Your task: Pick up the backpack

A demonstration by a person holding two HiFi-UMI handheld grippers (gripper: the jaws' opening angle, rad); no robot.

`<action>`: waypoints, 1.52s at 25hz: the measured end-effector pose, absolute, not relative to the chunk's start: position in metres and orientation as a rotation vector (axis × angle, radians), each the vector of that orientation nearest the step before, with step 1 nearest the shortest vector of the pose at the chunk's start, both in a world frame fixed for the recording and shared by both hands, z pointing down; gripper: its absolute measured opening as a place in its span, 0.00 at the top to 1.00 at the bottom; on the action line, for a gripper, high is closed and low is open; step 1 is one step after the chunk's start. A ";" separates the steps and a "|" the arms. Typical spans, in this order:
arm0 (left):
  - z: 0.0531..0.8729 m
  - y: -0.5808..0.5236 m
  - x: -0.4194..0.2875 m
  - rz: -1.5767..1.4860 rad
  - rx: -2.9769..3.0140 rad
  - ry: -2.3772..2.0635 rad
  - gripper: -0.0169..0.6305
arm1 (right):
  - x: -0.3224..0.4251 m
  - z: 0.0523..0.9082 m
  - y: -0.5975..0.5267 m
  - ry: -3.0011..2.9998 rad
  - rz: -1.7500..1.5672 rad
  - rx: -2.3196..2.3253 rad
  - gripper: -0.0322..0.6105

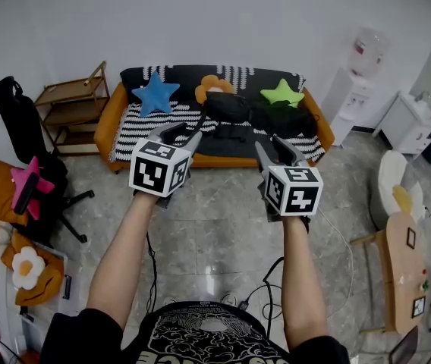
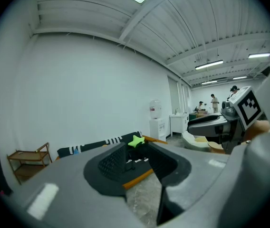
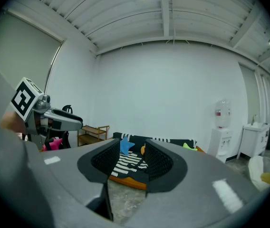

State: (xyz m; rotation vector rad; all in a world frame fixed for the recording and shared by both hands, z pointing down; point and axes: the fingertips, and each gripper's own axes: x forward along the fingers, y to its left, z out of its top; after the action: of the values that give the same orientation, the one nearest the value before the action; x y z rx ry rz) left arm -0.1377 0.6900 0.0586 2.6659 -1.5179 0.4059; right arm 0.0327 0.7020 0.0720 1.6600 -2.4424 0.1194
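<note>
— Nearest first: the grippers?
— The left gripper (image 1: 185,133) and the right gripper (image 1: 274,146) are both held over the floor, jaws spread and empty (each cube carries a black-and-white square marker).
— The backpack?
— The black backpack (image 1: 228,106) is on the striped sofa (image 1: 106,123), between the blue star cushion (image 1: 155,93) and the green star cushion (image 1: 282,92), well apart from both grippers.
— Farther?
— Only the left gripper view shows people (image 2: 214,101) far right, past the water dispenser (image 2: 155,115).
</note>
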 end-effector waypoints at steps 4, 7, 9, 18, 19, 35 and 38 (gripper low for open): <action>0.062 0.689 -0.139 0.436 2.657 -1.521 0.68 | 0.035 0.071 0.701 -2.437 0.117 1.654 0.58; 0.059 0.688 -0.142 0.425 2.652 -1.540 0.64 | 0.037 0.073 0.700 -2.424 0.122 1.648 0.48; 0.057 0.687 -0.143 0.408 2.653 -1.551 0.61 | 0.038 0.074 0.699 -2.420 0.130 1.638 0.40; 0.056 0.686 -0.131 0.392 2.662 -1.506 0.43 | 0.044 0.076 0.695 -2.468 0.183 1.617 0.24; 0.057 0.686 -0.129 0.403 2.658 -1.507 0.41 | 0.046 0.076 0.695 -2.464 0.170 1.614 0.23; 0.061 0.664 -0.070 0.452 2.581 -1.600 0.29 | 0.107 0.082 0.673 -2.446 0.144 1.496 0.11; 0.056 0.660 -0.058 0.440 2.575 -1.617 0.29 | 0.117 0.083 0.669 -2.456 0.148 1.474 0.11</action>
State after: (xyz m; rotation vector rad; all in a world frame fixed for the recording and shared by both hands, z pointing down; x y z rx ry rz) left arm -0.0577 0.6597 0.0559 2.5750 -1.6172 0.4403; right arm 0.1171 0.6693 0.0833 1.4742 -2.4560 0.1475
